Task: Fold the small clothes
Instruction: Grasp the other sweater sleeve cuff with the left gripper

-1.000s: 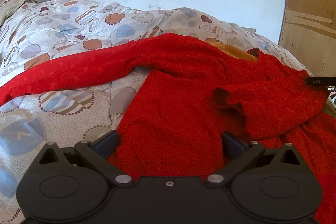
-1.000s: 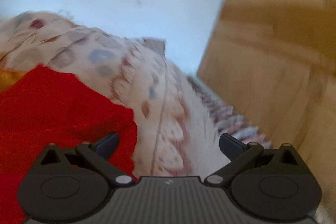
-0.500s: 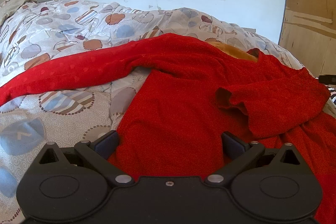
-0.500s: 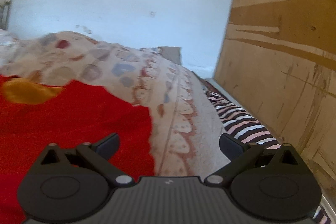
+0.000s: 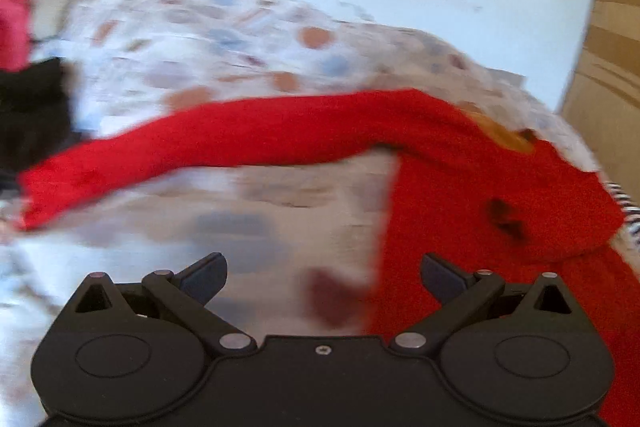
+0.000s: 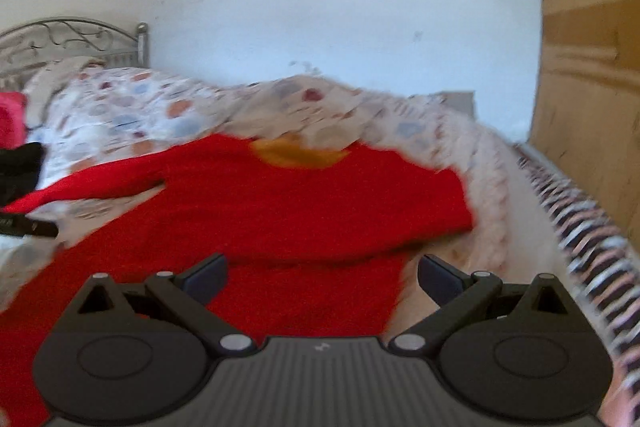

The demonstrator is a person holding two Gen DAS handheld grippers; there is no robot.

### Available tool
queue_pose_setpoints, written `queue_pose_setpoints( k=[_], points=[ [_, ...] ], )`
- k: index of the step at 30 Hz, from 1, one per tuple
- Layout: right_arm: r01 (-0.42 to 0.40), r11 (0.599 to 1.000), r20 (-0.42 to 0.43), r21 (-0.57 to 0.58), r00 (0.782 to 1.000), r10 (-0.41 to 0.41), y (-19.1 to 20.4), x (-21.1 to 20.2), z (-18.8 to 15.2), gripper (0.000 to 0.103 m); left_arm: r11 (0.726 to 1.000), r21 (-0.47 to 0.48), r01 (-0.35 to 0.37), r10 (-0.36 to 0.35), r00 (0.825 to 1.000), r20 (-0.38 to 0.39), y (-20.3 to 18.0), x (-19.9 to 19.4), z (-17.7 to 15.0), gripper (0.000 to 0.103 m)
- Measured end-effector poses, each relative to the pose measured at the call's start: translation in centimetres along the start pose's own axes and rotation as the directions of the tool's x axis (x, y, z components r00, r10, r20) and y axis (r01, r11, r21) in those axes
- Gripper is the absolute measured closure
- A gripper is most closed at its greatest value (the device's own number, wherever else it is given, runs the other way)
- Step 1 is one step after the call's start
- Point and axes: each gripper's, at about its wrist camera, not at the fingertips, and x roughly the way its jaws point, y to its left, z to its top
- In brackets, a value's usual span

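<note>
A red long-sleeved sweater [image 5: 472, 195] with an orange neck lining lies on the patterned duvet [image 5: 224, 39]. Its left sleeve [image 5: 208, 143] stretches out to the left; its right sleeve is folded in over the body. My left gripper [image 5: 323, 277] is open and empty, over the duvet beside the sweater's left edge. My right gripper [image 6: 322, 277] is open and empty above the sweater's [image 6: 280, 203] lower right part. Both views are motion-blurred.
A black garment [image 5: 32, 115] and a pink one [image 5: 14, 31] lie at the left of the bed. A metal headboard [image 6: 68, 39] stands at the back left. A striped cloth [image 6: 580, 227] runs along the bed's right edge beside a wooden panel [image 6: 588, 67].
My left gripper has swung left, off the sweater's body and over the duvet. My right gripper has swung left, from the bed's right edge to over the sweater. Both stay open.
</note>
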Motion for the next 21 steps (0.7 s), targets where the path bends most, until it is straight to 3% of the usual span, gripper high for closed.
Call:
queue_pose_setpoints(
  k=[5,9,11,16,21],
  points=[
    [0.009,1.000,-0.005,0.027,1.000,-0.009,3.6,-1.2,-2.1,0.000,0.984,0.014,-0.179,0.179,0.984,0.012,7.3,-1.7,0.0,0.000],
    [0.137,0.991,0.075,-0.001,0.988,-0.137,5.5,-1.9,-3.6,0.000,0.963,0.000,-0.269,0.269,0.963,0.032,12.6,-1.9,0.3,0.000],
    [0.206,0.978,0.102,-0.038,0.974,-0.202,6.4,-2.0,-4.1,0.000,0.960,-0.022,-0.280,0.281,0.959,0.038,14.5,-1.8,0.7,0.000],
    [0.231,0.965,0.092,-0.125,0.971,-0.220,7.9,-1.4,-5.3,0.000,0.958,-0.101,-0.269,0.274,0.961,0.031,18.2,-0.1,1.6,0.003],
    [0.235,0.962,0.082,-0.138,0.971,-0.225,8.3,-1.2,-5.5,0.000,0.946,-0.221,-0.236,0.245,0.970,0.011,20.5,0.8,1.7,0.017]
  ],
)
